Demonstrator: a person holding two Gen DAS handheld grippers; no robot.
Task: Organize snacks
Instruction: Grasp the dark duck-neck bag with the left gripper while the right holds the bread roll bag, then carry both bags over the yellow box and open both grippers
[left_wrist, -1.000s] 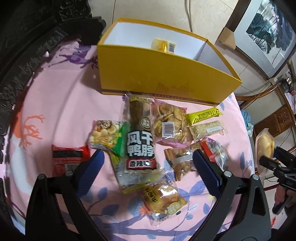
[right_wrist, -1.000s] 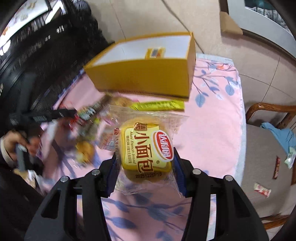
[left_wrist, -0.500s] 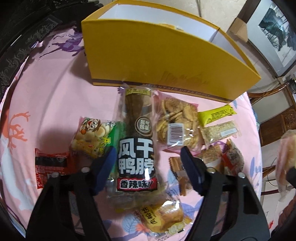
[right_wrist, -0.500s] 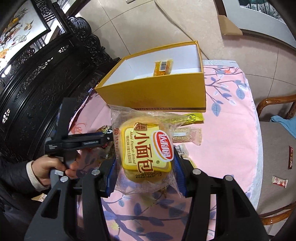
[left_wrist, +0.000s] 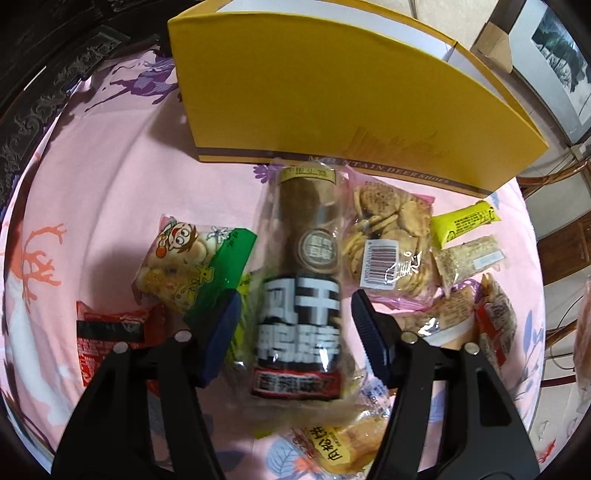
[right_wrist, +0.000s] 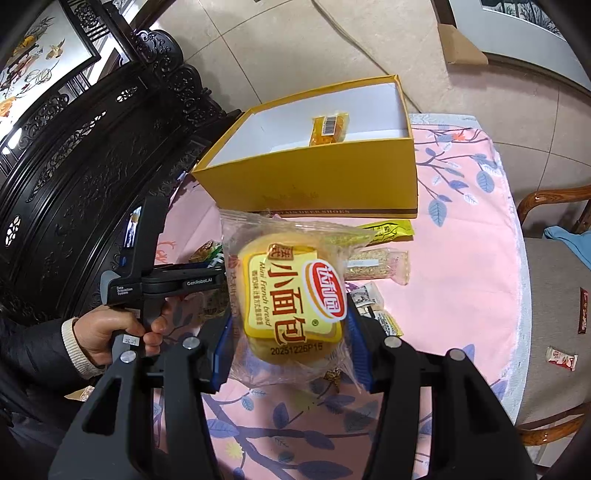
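A long dark snack packet (left_wrist: 306, 258) with white lettering lies in the middle of the snack pile on the pink tablecloth (left_wrist: 110, 184). My left gripper (left_wrist: 295, 332) straddles its lower half and its jaws are closing; a gap still shows between the blue pads and the packet. My right gripper (right_wrist: 290, 343) is shut on a yellow mini French bread packet (right_wrist: 291, 295) and holds it above the table. Behind the pile stands an open yellow box (right_wrist: 325, 181) with one orange packet (right_wrist: 330, 129) inside.
Around the dark packet lie a cracker bag (left_wrist: 388, 247), a green cartoon packet (left_wrist: 188, 266), a red packet (left_wrist: 110, 328), a yellow bar (left_wrist: 465, 221) and a bread packet (left_wrist: 343, 446). A wooden chair (right_wrist: 554, 277) stands on the right, dark carved furniture (right_wrist: 74, 166) on the left.
My left gripper has sunk toward the pile and its jaws have narrowed around the dark packet. The right gripper still holds the bread packet in much the same place.
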